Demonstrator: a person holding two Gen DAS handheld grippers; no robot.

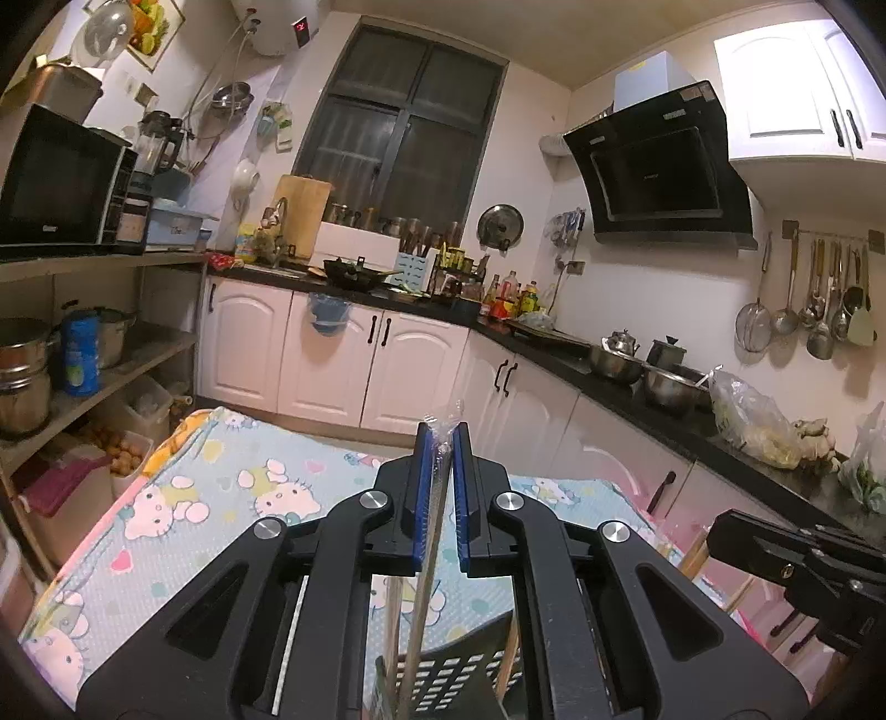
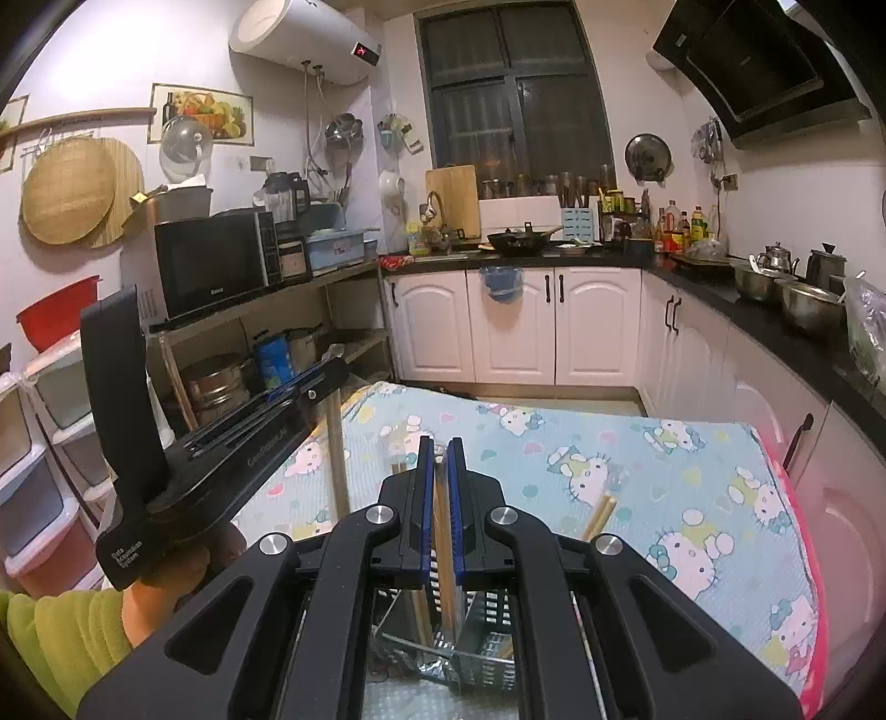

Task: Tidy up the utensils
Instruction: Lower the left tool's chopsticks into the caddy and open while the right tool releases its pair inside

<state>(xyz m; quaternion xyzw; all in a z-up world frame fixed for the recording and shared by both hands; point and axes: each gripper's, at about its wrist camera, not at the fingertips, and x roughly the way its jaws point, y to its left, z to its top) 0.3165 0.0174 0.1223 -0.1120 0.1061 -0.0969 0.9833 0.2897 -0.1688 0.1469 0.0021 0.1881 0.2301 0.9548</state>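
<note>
**Kitchen surroundings beyond the table**

A table is covered by a light blue cartoon-cat cloth (image 2: 637, 459) with a pink edge on the right. White cabinets (image 2: 515, 327) under a black countertop (image 2: 714, 291) are set along the far wall and down the right side. A dark window (image 2: 515, 94) is seen above them, with a white water heater (image 2: 304, 41) mounted to its left. A black wok (image 2: 518, 239) and a wooden cutting board (image 2: 451, 196) are placed on the far counter. A microwave (image 2: 216, 263) is kept on the left shelving, above metal pots (image 1: 22, 376). On the right, a black range hood (image 1: 659, 166) is fixed to the wall, and ladles and strainers (image 1: 814, 299) are hung from a rail. Steel bowls (image 1: 642, 371) are set on the right counter.
</note>
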